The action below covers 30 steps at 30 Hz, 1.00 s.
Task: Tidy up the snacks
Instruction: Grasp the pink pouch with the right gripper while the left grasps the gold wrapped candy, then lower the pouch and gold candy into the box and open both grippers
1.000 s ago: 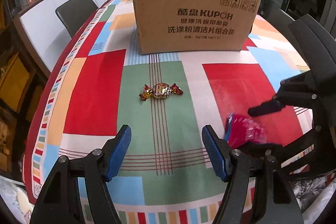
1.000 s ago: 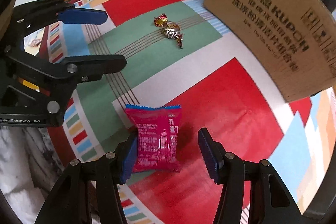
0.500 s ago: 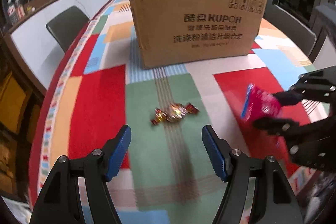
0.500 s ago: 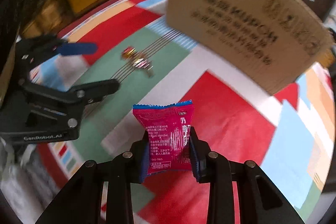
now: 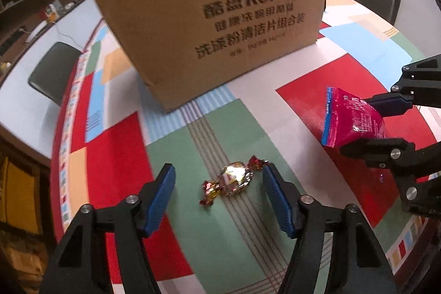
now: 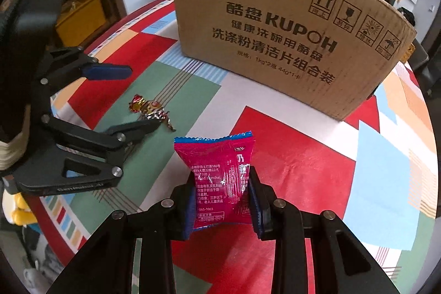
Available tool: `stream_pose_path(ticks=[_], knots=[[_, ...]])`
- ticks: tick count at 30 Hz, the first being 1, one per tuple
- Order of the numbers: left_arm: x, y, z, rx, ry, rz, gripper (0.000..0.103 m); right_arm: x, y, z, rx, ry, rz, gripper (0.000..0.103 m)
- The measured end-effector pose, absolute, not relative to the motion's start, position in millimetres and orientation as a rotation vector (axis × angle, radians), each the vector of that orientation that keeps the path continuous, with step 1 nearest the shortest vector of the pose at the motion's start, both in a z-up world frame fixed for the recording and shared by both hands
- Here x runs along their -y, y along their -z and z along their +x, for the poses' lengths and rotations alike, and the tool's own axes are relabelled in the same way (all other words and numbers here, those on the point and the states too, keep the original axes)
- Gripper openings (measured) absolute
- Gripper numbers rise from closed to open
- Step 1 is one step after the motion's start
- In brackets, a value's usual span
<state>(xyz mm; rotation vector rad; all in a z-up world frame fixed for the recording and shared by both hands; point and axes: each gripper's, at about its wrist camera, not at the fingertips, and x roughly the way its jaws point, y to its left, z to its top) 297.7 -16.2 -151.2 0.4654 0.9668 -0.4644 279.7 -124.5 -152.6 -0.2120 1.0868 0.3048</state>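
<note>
A gold and red wrapped candy (image 5: 233, 179) lies on the green patch of the tablecloth. My left gripper (image 5: 217, 190) is open, with its blue fingers on either side of the candy, not touching it. The candy also shows in the right wrist view (image 6: 150, 110). My right gripper (image 6: 222, 200) is shut on a red snack packet (image 6: 219, 181) and holds it above the red patch; the packet also shows in the left wrist view (image 5: 351, 121). A large cardboard box (image 5: 217, 18) stands upright behind both; its opening is hidden.
The table (image 5: 110, 164) carries a patchwork cloth in red, green, blue and white. A grey chair (image 5: 52, 73) stands at the far left edge. Shelves and a yellow crate (image 6: 82, 18) stand beyond the table.
My right gripper shut on the red packet and lifted it off the table. My left gripper moved forward until its open fingers came around the candy.
</note>
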Motion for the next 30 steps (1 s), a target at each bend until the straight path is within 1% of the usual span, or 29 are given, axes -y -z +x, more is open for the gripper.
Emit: stream_pose_path(ticks=[3, 5, 6, 7, 8, 18, 30], knots=[[19, 157, 302, -0.982, 0.478, 0.45, 0.049, 127, 153, 281, -1.091, -0.3, -0.191, 0.033], [19, 157, 303, -0.997, 0.496, 0.413, 0.035, 129, 153, 282, -1.092, -0.3, -0.184, 0.033], [19, 157, 303, -1.003, 0.5, 0.398, 0.031, 130, 154, 282, -1.093, -0.298, -0.178, 0.033], [18, 157, 303, -1.008, 0.505, 0.387, 0.024, 132, 154, 283, -1.096, -0.299, -0.171, 0.033], [18, 157, 302, -1.01, 0.504, 0.377, 0.023, 133, 155, 284, -1.099, -0.301, -0.163, 0.033], [19, 151, 288, -0.982, 0.467, 0.311, 0.022, 143, 153, 281, -1.093, -0.309, -0.12, 0.033], [15, 118, 271, -0.895, 0.439, 0.209, 0.022, 150, 134, 277, -1.033, -0.31, -0.094, 0.033]])
